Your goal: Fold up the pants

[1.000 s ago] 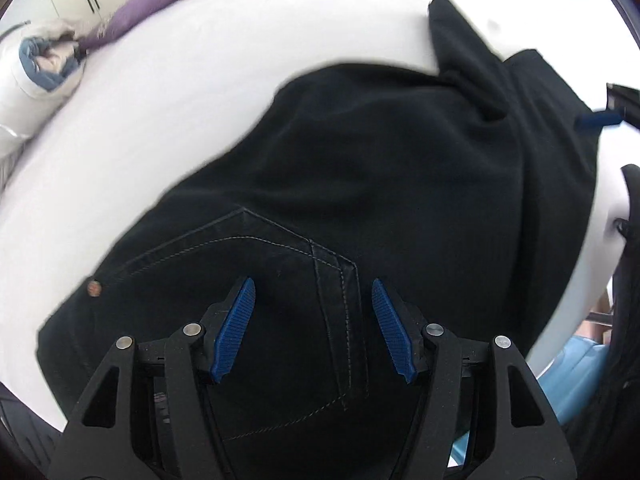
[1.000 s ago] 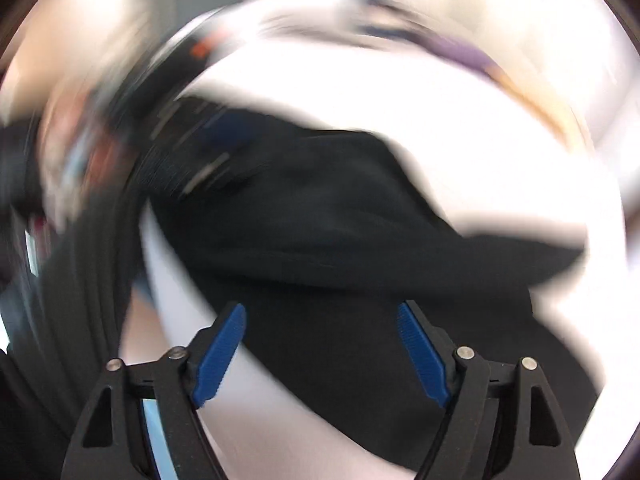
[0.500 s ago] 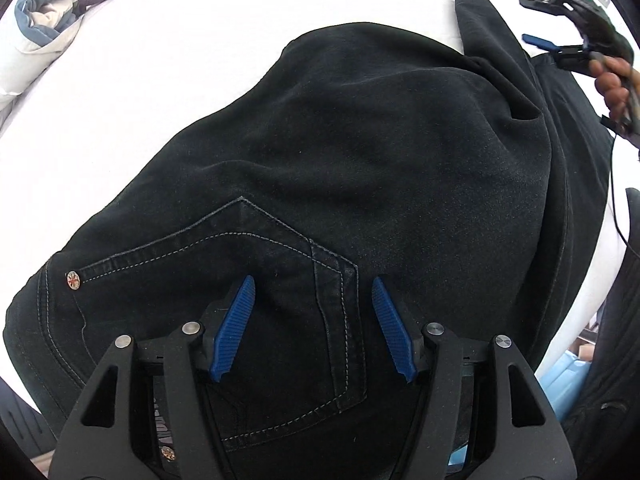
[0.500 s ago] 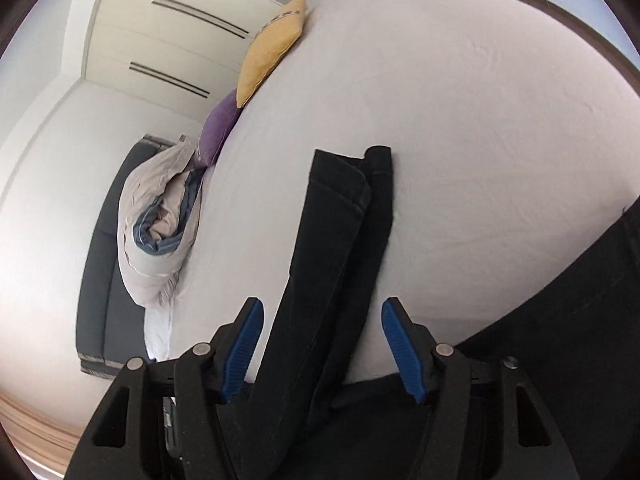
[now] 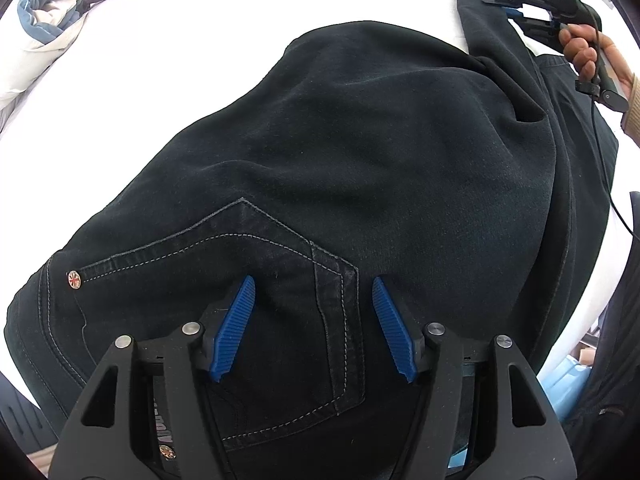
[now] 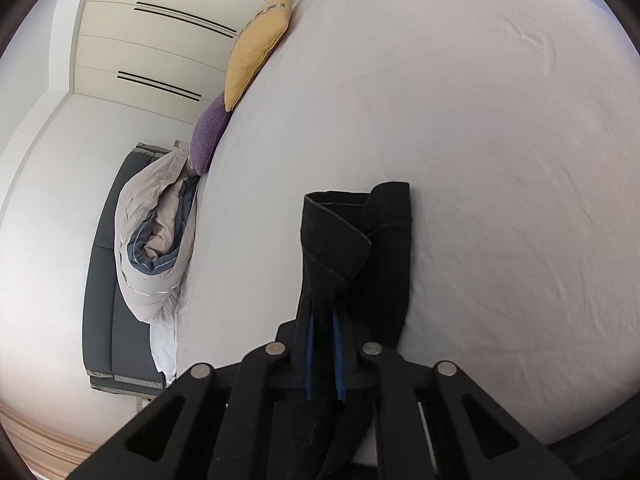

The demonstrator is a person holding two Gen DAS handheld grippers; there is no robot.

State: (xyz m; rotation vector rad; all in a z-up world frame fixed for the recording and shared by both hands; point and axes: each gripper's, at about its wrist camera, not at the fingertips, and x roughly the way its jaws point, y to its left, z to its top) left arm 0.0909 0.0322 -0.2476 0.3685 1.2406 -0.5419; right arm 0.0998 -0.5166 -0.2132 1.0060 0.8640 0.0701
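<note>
Black pants (image 5: pixel 360 152) lie on a white bed (image 5: pixel 180 60), back pocket (image 5: pixel 260 280) up. My left gripper (image 5: pixel 312 312) is open and hovers just over the pocket near the waistband. My right gripper (image 6: pixel 322 324) is shut on the pant leg (image 6: pixel 332 248) near its hem, which folds over above the fingers. The right gripper also shows in the left wrist view (image 5: pixel 516 8) at the far end of the pants, held by a hand.
A rumpled duvet (image 6: pixel 156 236), a purple pillow (image 6: pixel 208 136) and a yellow pillow (image 6: pixel 256 48) lie along the bed's far side. A dark headboard (image 6: pixel 104 280) and a white wardrobe (image 6: pixel 140 40) stand behind. White sheet (image 6: pixel 500 160) spreads beyond the hem.
My right gripper has closed on the pant leg near the hem; half a second ago it was open around it. My left gripper stays open over the pocket.
</note>
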